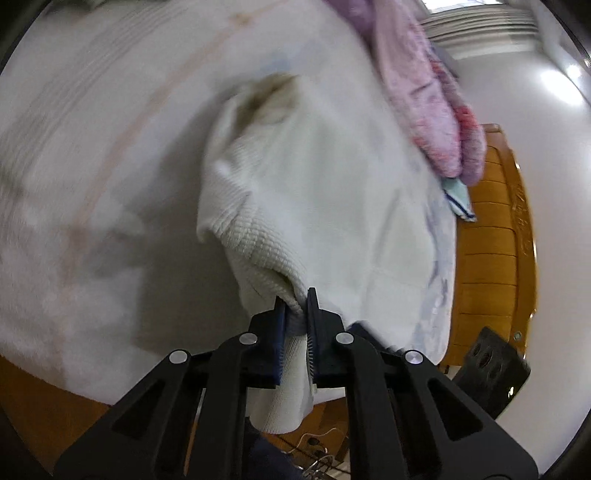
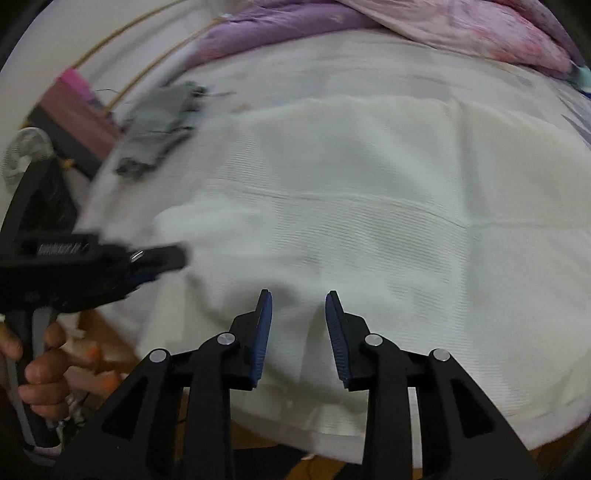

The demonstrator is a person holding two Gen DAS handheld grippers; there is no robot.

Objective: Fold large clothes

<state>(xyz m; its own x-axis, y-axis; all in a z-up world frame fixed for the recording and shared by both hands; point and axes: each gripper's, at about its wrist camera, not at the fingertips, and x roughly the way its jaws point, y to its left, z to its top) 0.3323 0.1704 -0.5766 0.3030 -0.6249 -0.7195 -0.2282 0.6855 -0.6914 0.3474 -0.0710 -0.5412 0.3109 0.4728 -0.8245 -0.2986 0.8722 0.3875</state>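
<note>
A cream ribbed knit garment (image 1: 303,192) lies on a white bed (image 1: 92,129). My left gripper (image 1: 295,302) is shut on a ribbed edge of it and holds that part lifted, with cloth hanging down between the fingers. In the right wrist view the garment (image 2: 369,221) is spread flat across the bed, with a seam running across it. My right gripper (image 2: 298,299) is open and empty just above the garment's near part. The left gripper (image 2: 155,258) shows blurred at the left, held by a hand (image 2: 40,373).
A pink and purple quilt (image 2: 443,26) is bunched along the far side of the bed. A grey folded cloth (image 2: 159,122) lies at the far left. A wooden bed frame (image 1: 491,240) edges the bed. A small white fan (image 2: 26,155) stands off the bed.
</note>
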